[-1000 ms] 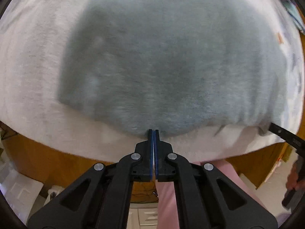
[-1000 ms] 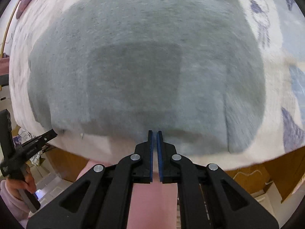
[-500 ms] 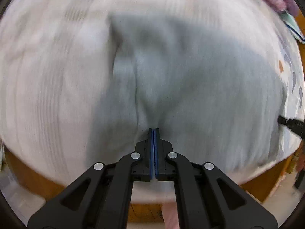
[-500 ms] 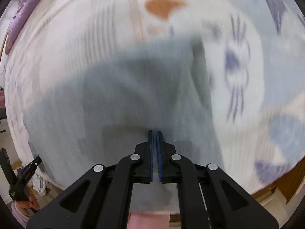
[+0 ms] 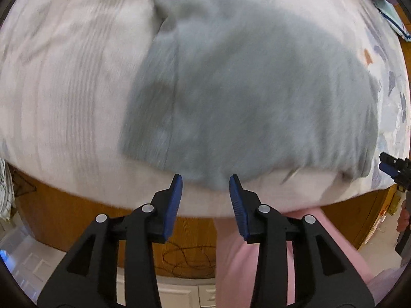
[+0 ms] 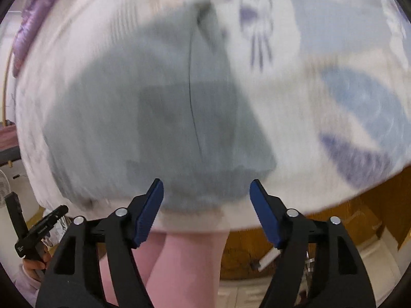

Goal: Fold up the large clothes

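A grey garment [image 5: 244, 97] lies folded flat on a white printed bedsheet [image 5: 64, 77]; it also shows in the right wrist view [image 6: 159, 118], blurred by motion. My left gripper [image 5: 205, 187] is open and empty, just off the garment's near edge. My right gripper [image 6: 206, 192] is open and empty over the garment's near edge. The right gripper's tip [image 5: 393, 166] shows at the far right of the left wrist view, and the left gripper's body [image 6: 38, 228] shows at the lower left of the right wrist view.
The bed has a wooden frame [image 5: 64, 213] below the sheet's near edge. The person's pink-clad legs [image 6: 185, 264] stand against the bed. Purple cloth [image 6: 33, 20] lies at the far left of the bed. A clear plastic bin [image 5: 23, 251] sits on the floor.
Both grippers were shut on the garment's near edge, carried it forward over itself, and have now opened and pulled back to the bed's near edge. The garment lies shorter.
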Demonstrator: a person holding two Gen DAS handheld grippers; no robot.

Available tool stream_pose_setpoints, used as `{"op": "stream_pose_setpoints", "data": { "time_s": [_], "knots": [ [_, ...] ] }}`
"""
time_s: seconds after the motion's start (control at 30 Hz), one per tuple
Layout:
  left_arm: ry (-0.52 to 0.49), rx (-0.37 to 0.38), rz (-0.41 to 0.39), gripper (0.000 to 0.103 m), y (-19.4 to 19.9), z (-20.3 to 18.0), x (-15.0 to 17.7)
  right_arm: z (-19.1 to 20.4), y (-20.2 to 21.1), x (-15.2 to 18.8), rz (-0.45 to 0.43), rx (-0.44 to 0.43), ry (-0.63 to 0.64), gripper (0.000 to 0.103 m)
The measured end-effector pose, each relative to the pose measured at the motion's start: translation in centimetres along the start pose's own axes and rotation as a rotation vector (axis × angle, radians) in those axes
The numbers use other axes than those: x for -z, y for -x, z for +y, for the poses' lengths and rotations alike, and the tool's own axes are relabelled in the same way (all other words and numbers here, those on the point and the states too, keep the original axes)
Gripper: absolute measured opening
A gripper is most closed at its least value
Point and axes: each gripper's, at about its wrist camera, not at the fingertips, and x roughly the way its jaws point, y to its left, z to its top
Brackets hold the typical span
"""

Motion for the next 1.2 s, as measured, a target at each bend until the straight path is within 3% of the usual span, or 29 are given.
{"op": "stream_pose_setpoints", "data": {
  "time_s": [0.17, 0.23, 0.3, 0.37, 0.47, 0.53, 0.6, 0.7, 0.77, 0.8, 0.83, 0.9, 0.93, 0.97, 1.0, 1.07, 1.13, 1.2],
  "knots": [
    [-0.030, 0.030, -0.083, 0.057, 2.3, -0.4, -2.7, -0.5, 0.8, -5.1, -0.069, -0.086, -0.022, 0.078],
    [-0.047, 0.044, -0.109, 0.058, 3.0, -0.9, -4.6, -1.1, 0.2, -7.6, -0.082, -0.119, -0.027, 0.078],
    [-0.059, 0.050, -0.121, 0.059, 3.8, -2.8, -7.2, 0.5, -1.3, -7.9, -0.087, -0.140, -0.015, 0.078],
    [-0.074, 0.049, -0.133, 0.059, 3.9, -4.0, -8.3, -1.0, -1.6, -10.4, -0.070, -0.187, -0.008, 0.078],
    [-0.086, 0.041, -0.130, 0.059, 4.4, -3.5, -9.8, -2.2, -2.8, -12.7, -0.053, -0.285, -0.028, 0.078],
    [-0.085, 0.042, -0.125, 0.059, 3.4, -6.0, -10.1, -3.6, -3.7, -14.1, -0.002, -0.399, -0.047, 0.083],
    [-0.084, 0.038, -0.118, 0.059, 3.2, -6.5, -10.3, -4.2, -4.7, -14.4, 0.032, -0.452, -0.039, 0.097],
    [-0.083, 0.037, -0.102, 0.059, 3.5, -6.7, -9.7, -4.2, -5.2, -14.0, 0.071, -0.514, -0.027, 0.097],
    [-0.079, 0.042, -0.094, 0.059, 3.2, -7.1, -9.6, -4.8, -6.6, -12.2, 0.217, -0.596, -0.070, 0.096],
    [-0.073, 0.047, -0.087, 0.059, 3.0, -7.3, -9.5, -4.7, -7.5, -10.9, 0.284, -0.599, -0.063, 0.096],
    [-0.068, 0.050, -0.083, 0.059, 2.7, -7.7, -9.6, -4.2, -7.8, -9.4, 0.293, -0.567, -0.004, 0.096],
    [-0.060, 0.059, -0.084, 0.059, 2.4, -8.5, -10.0, -3.4, -7.0, -8.1, 0.209, -0.502, 0.040, 0.095],
    [-0.054, 0.065, -0.088, 0.059, 2.5, -8.8, -10.3, -2.9, -7.0, -8.0, 0.194, -0.470, 0.014, 0.087],
    [-0.048, 0.071, -0.091, 0.052, 2.5, -9.0, -10.5, -2.3, -6.9, -8.1, 0.184, -0.424, -0.014, 0.056],
    [-0.040, 0.083, -0.097, 0.043, 2.7, -9.3, -10.8, -2.0, -6.7, -7.9, 0.187, -0.375, -0.013, 0.039],
    [-0.040, 0.091, -0.073, 0.007, 2.6, -10.3, -11.9, -1.1, -6.4, -7.9, 0.186, -0.307, -0.009, 0.027],
    [-0.036, 0.104, -0.063, 0.001, 2.8, -11.2, -13.0, -0.7, -6.1, -7.7, 0.188, -0.279, -0.002, 0.026],
    [-0.009, 0.165, -0.061, 0.000, 3.2, -12.1, -14.4, 0.4, -6.1, -8.0, 0.194, -0.215, 0.009, 0.026]
  ]
}}
